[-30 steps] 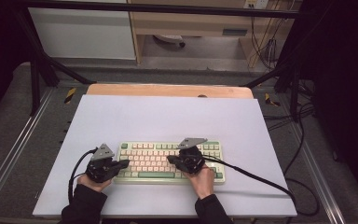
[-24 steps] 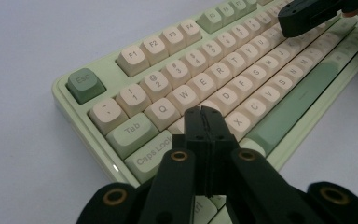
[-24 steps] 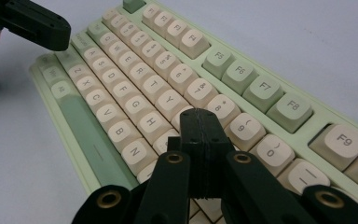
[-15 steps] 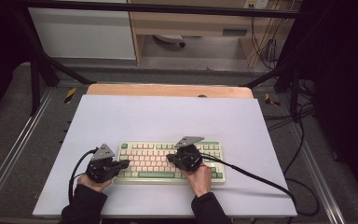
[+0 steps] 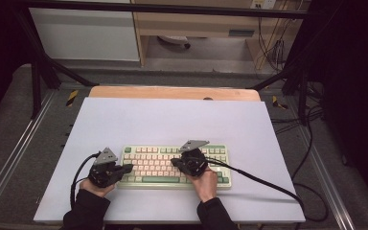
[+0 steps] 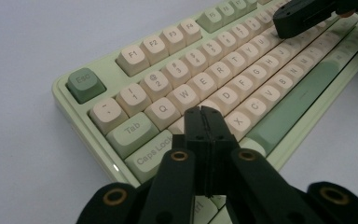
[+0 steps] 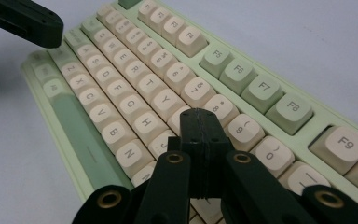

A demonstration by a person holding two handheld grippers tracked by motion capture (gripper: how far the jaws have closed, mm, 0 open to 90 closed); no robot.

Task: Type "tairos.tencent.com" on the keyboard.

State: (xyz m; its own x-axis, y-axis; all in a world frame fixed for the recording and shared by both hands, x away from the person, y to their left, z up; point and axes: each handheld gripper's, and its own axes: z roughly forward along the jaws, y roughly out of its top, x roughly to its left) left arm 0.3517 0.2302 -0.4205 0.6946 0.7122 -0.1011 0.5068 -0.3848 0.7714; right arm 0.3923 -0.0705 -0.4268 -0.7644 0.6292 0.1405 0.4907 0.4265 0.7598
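Hovering tongs (image 6: 204,112) over keyboard (image 6: 242,70) "Caps Lock"

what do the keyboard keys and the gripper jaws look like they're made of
Keyboard keycaps: probably matte plastic, cream and sage green, smooth rounded tops with printed legends and soft highlights. Left gripper and right gripper jaws: apparently hard black plastic, matte, faintly ridged like printed parts, with brass-coloured rings at the pivots.
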